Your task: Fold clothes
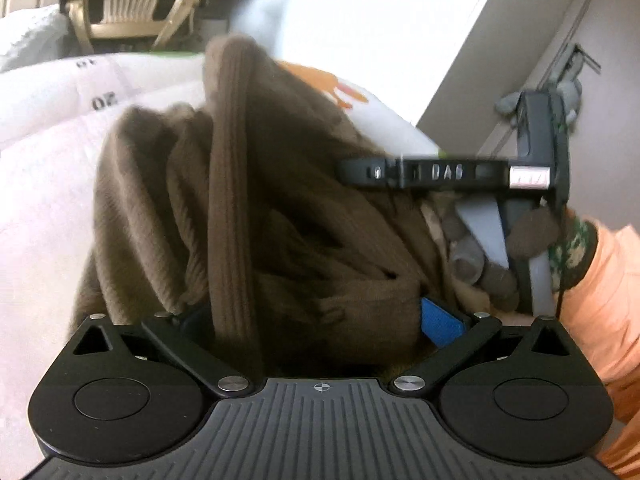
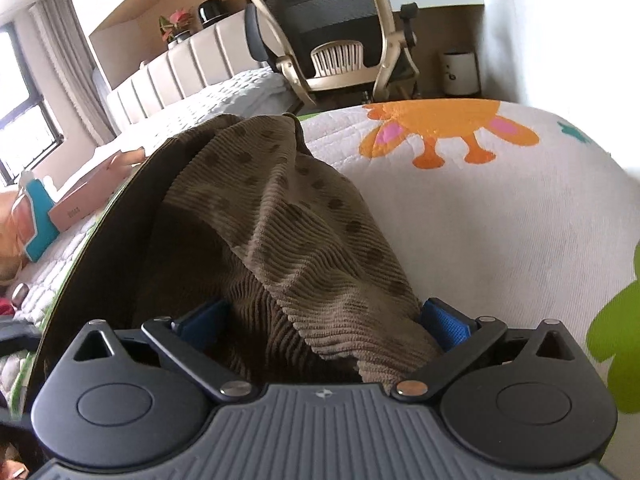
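A brown ribbed garment [image 1: 280, 200] lies bunched on the bed, one long ribbed band running up its middle. My left gripper [image 1: 316, 320] stands open around the heap; folds fill the gap and hide most of the left blue pad. In the right wrist view the same garment [image 2: 300, 220] shows a tan dotted side over dark brown rib. My right gripper [image 2: 320, 320] is wide open, with cloth lying loose between its blue pads [image 2: 444, 326]. The right tool's black frame [image 1: 440, 171] crosses the left wrist view at the right, held by a hand with a camouflage cuff [image 1: 576, 252].
The white quilt [image 2: 500, 220] bears an orange cartoon creature [image 2: 452, 128] and a green shape [image 2: 616, 344]. An office chair [image 2: 340, 28] stands beyond the bed's far edge, beside a white bin [image 2: 460, 72]. A pink box [image 2: 92, 196] lies at the left. An orange sleeve [image 1: 608, 292] fills the right edge.
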A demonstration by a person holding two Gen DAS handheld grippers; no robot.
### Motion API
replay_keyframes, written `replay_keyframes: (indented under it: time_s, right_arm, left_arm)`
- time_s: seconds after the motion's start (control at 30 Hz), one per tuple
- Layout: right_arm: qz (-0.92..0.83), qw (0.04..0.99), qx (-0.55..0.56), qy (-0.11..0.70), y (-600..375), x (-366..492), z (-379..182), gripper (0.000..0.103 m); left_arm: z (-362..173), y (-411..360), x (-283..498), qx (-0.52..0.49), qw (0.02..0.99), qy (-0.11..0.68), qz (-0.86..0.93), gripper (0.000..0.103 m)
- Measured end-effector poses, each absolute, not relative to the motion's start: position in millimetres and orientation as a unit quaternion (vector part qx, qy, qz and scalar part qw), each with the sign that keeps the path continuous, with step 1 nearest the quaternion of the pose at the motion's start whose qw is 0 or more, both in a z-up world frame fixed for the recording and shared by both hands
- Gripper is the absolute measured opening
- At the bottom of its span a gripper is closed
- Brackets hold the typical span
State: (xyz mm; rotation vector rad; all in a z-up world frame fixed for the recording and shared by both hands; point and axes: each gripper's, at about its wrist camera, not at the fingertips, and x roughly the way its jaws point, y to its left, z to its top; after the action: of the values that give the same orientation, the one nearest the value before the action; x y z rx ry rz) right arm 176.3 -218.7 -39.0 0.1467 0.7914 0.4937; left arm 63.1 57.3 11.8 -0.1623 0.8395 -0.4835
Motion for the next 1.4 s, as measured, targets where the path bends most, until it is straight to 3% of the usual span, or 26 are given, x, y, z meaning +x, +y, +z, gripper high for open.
replay_keyframes:
  time_s: [0.2,0.3,0.4,0.53,0.6,0.67,0.73,0.87,0.9,0.97,1.03,1.07,1.1,1.17,1.2,1.23,1.33,1.4]
  right_arm:
    - [0.233,0.887,0.059,0.395,-216,173,-33,0.103]
    - [0.221,0.91,0.028,0.35,-222,153,-17,0.103]
    - [0.219,0.932,-0.012,0.289,-230,122,3,0.103]
    - [0.245,0.932,-0.03,0.267,-240,90,17,0.101]
    - [0.282,0.918,-0.027,0.279,-236,80,17,0.09]
    - [0.32,0.898,-0.031,0.299,-222,72,13,0.084]
    - [0.352,0.883,-0.047,0.307,-200,66,5,0.084]
    - [0.38,0.856,-0.128,0.325,-156,71,-18,0.082]
    - [0.376,0.853,-0.153,0.328,-152,74,-23,0.077]
    - [0.375,0.85,-0.169,0.331,-159,85,-19,0.039]
    - [0.371,0.849,-0.179,0.332,-168,97,-11,0.025]
    - [0.356,0.859,-0.178,0.323,-176,108,-1,0.019]
    - [0.329,0.874,-0.189,0.304,-184,120,11,0.018]
    - [0.264,0.903,-0.215,0.261,-202,151,34,0.013]
    - [0.228,0.916,-0.225,0.242,-211,169,44,0.012]
    - [0.186,0.928,-0.227,0.229,-222,193,50,0.011]
    - [0.06,0.953,-0.211,0.21,-256,267,55,0.011]
    - [0.023,0.957,-0.164,0.238,-277,309,45,0.012]
  left_arm:
    - [40,79,70,-0.055,0.921,0.35,-0.161,0.103]
    - [34,80,72,-0.026,0.918,0.364,-0.157,0.1]
    - [30,73,73,-0.012,0.906,0.382,-0.181,0.074]
    - [30,65,78,-0.003,0.904,0.386,-0.184,0.07]
    - [29,63,82,-0.004,0.905,0.385,-0.18,0.06]
    - [28,62,86,-0.006,0.907,0.383,-0.176,0.027]
    - [34,67,92,0.002,0.914,0.374,-0.156,0.01]
    - [56,87,105,0.008,0.933,0.345,-0.104,0.006]
    - [61,94,109,0.005,0.936,0.34,-0.092,0.006]
    - [70,106,114,-0.001,0.94,0.333,-0.075,0.006]
    - [75,113,118,-0.025,0.935,0.34,-0.101,0.007]
    - [77,116,119,-0.041,0.93,0.345,-0.121,0.014]
    - [79,117,121,-0.055,0.924,0.349,-0.143,0.022]
    - [80,112,126,-0.071,0.914,0.354,-0.187,0.069]
    - [78,104,129,-0.065,0.912,0.353,-0.2,0.077]
    - [75,95,131,-0.053,0.909,0.356,-0.209,0.081]
    - [55,70,137,-0.019,0.895,0.382,-0.23,0.082]
    - [36,53,140,0.009,0.884,0.404,-0.235,0.077]
